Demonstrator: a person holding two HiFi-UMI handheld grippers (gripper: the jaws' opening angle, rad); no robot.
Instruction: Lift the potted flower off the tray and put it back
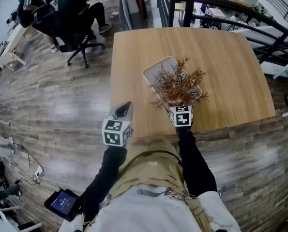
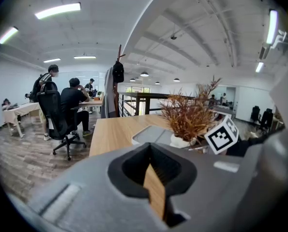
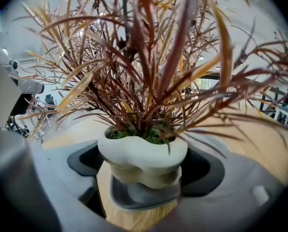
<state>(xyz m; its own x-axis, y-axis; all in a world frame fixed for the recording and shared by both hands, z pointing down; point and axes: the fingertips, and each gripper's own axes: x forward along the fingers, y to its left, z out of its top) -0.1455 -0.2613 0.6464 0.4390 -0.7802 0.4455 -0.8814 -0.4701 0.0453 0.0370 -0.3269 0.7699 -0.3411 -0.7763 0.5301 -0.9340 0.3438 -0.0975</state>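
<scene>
Sleeves: two black fabric sleeves (image 1: 196, 166) reach in from the near side of the tray.
Left gripper: the grey plastic left gripper (image 1: 124, 109) hangs off the table's near edge, well to the near-left of the tray. Its jaws are pressed together with only a thin slit between them, and nothing is in it.
Left cube: a white cube (image 1: 117, 132) printed with black square marker patterns sits behind the jaws.
Right gripper: the grey plastic right gripper (image 1: 181, 108) is at the tray's near corner. It is clamped on the pot, with a dark ribbed pad against each side.
Right cube: a white marker cube (image 2: 222, 135) carries the same kind of black-and-white square pattern.
Pot: a small matte white pot (image 3: 143, 153), lumpy and rounded, has a wide lip and a narrower lower body. It is over the tray's near corner. Whether its base rests on the tray or hangs just above it cannot be told.
In the pot: a green moss-like filling (image 3: 139, 135) lies at the rim. Stiff, thin reddish-brown and straw-coloured leaves (image 3: 148, 71) fan up and outward from it.
Tray: a pale grey rectangular tray (image 1: 158, 67) with rounded corners and a low raised rim lies at an angle on the table.
Table: a light wood-grain rectangular table (image 1: 221, 71) lies under the tray.
Floor: a grey-brown plank floor (image 1: 52, 105) spreads to the left of the tray.
Chair: a black wheeled office chair (image 1: 68, 30) stands far beyond the tray to the left, with a seated person in dark clothes.
Railing: a dark metal railing (image 1: 216, 4) runs beyond the table's far edge.
</scene>
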